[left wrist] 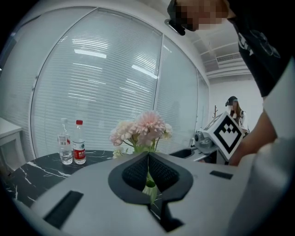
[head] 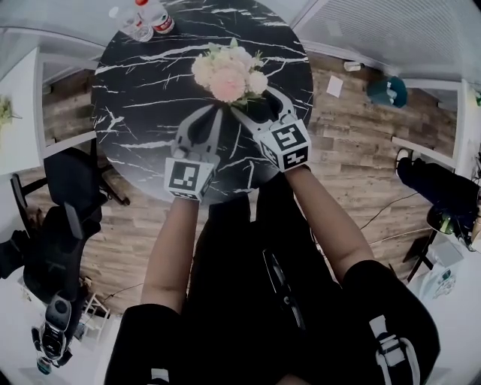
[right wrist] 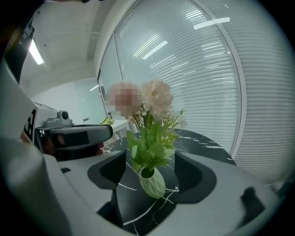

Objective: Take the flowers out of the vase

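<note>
A bunch of pale pink and cream flowers (head: pixel 229 71) stands in a small ribbed green vase (right wrist: pixel 153 182) on the round black marble table (head: pixel 150 98). My right gripper (right wrist: pixel 150 159) is open, and the vase and leaves sit in the gap between its jaws without touching either pad. In the head view it (head: pixel 259 105) reaches in under the blooms from the right. My left gripper (left wrist: pixel 148 156) has its fingertips together with nothing in them. The vase (left wrist: pixel 150 186) shows just beyond, under the flowers (left wrist: pixel 147 126). In the head view this gripper (head: pixel 219 111) sits at the near left of the bunch.
Two water bottles (head: pixel 143 19) stand at the table's far left edge, also seen in the left gripper view (left wrist: pixel 73 143). An office chair (head: pixel 60 225) is on the wooden floor at the left. White blinds cover the windows behind the table.
</note>
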A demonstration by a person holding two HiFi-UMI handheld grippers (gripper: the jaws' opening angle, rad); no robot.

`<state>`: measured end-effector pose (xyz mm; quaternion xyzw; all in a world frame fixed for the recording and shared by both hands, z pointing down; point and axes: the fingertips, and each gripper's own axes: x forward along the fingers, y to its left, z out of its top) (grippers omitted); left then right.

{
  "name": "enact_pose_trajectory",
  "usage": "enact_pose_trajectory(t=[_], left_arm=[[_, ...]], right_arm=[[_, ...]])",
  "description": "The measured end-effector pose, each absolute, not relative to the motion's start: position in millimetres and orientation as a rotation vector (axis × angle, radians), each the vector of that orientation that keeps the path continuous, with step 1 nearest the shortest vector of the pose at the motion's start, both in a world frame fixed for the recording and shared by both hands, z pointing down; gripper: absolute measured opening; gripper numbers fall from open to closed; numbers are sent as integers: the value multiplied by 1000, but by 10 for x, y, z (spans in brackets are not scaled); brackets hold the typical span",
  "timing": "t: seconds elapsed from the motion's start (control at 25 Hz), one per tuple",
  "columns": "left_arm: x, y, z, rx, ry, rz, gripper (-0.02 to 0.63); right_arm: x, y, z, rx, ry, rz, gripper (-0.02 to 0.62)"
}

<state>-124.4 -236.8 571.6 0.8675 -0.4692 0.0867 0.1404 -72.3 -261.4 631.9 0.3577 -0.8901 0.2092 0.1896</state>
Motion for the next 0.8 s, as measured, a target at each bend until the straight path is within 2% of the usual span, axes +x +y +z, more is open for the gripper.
enact_pose_trajectory(t=[0.8], left_arm=[[-1458, -2494, 6034, 2429, -1448, 275, 14]], right_arm=[[-1076, -2900, 6498, 1018, -2605, 351, 307]])
